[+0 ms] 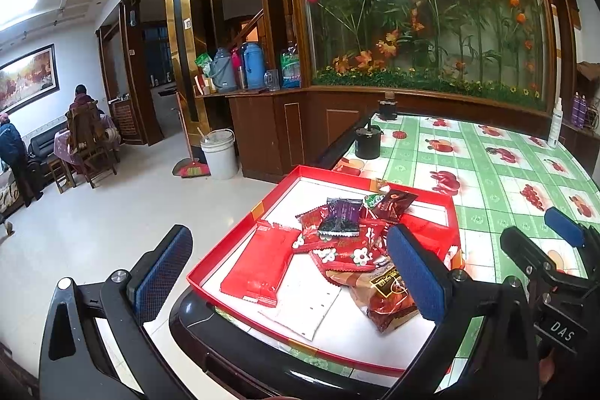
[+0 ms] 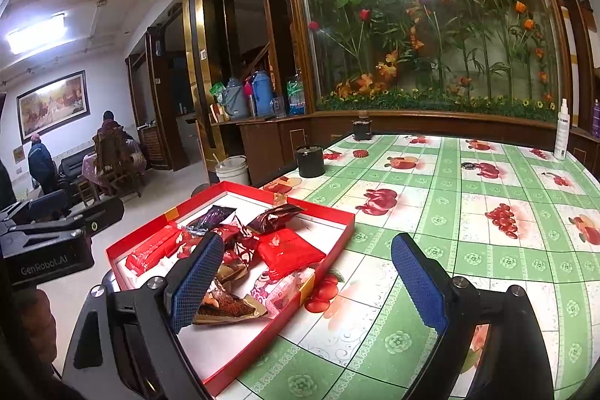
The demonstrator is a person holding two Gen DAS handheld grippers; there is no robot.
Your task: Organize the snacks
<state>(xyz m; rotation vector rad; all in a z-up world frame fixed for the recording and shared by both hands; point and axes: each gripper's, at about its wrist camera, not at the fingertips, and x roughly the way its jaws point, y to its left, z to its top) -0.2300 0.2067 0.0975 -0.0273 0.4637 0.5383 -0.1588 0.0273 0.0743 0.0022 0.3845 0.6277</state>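
Here both grippers stand wide open and hold nothing. The shallow red cardboard tray (image 1: pixel 240 235) with its white floor rests on the bench (image 2: pixel 468 212) with the green checked cloth, and the heap of red and dark foil snack packets (image 1: pixel 345 231) lies in it. The heap is straight ahead of the left gripper (image 1: pixel 288 272), between its fingers. From the right gripper (image 2: pixel 311 276) it lies ahead and to the left, past the left finger, so the left hand seems nearer.

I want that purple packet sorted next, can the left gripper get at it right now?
Probably yes: the left gripper is open, and the purple packet lies on top of the pile in the red tray, nothing covering it.
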